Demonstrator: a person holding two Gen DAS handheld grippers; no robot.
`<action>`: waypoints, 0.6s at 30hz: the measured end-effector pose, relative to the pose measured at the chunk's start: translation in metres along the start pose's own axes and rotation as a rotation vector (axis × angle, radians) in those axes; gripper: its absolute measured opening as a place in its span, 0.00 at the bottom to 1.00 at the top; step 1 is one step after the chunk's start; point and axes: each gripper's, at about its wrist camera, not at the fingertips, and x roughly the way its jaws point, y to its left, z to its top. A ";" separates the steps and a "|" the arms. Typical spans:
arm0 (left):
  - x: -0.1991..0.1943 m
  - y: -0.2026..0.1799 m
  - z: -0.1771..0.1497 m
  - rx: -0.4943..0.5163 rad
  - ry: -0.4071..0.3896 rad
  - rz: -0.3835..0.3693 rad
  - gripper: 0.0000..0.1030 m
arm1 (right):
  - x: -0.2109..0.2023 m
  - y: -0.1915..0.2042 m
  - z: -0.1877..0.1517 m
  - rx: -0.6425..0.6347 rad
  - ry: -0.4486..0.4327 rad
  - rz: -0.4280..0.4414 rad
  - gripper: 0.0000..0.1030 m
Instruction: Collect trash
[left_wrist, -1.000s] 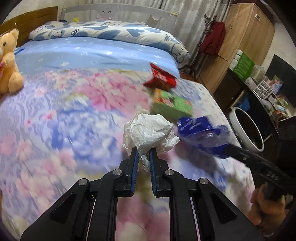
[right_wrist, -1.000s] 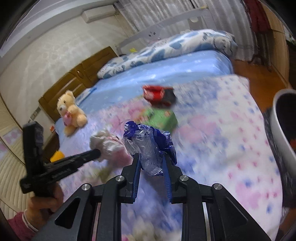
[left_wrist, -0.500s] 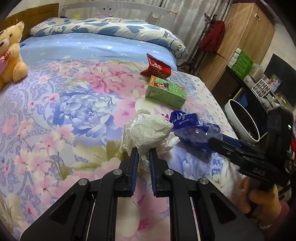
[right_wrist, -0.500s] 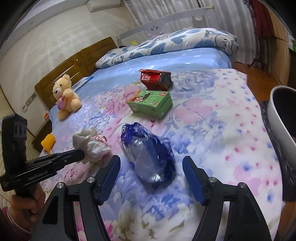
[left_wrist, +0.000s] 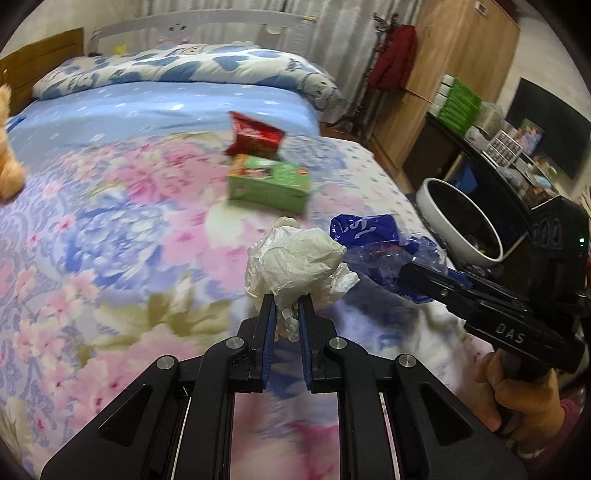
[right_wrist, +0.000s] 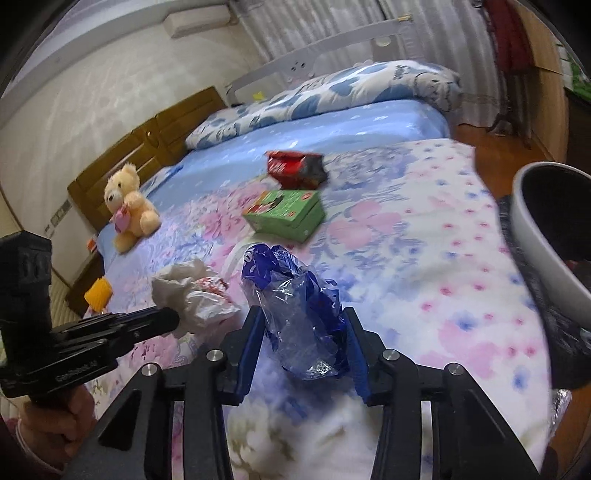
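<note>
Half a second ago the right gripper (right_wrist: 304, 334) stood wide open around the crumpled blue and clear plastic bag (right_wrist: 295, 314), which lay on the floral bedspread (right_wrist: 424, 258). Now its blue-padded fingers (right_wrist: 251, 350) have closed in and press against both sides of the bag. A second ago they also gripped it. In the left wrist view the green carton (left_wrist: 267, 181) and red snack packet (left_wrist: 255, 138) are blurred again, and the right gripper's body sits nearer the right edge.

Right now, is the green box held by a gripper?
No, the green box lies alone on the bedspread, beyond both grippers.
</note>
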 end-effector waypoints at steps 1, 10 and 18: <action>0.001 -0.006 0.001 0.010 0.001 -0.007 0.11 | -0.004 -0.003 0.000 0.008 -0.005 -0.004 0.42; 0.013 -0.055 0.008 0.090 0.005 -0.058 0.11 | -0.048 -0.042 -0.003 0.095 -0.060 -0.066 0.42; 0.022 -0.093 0.014 0.149 0.012 -0.087 0.11 | -0.076 -0.065 -0.007 0.141 -0.094 -0.097 0.42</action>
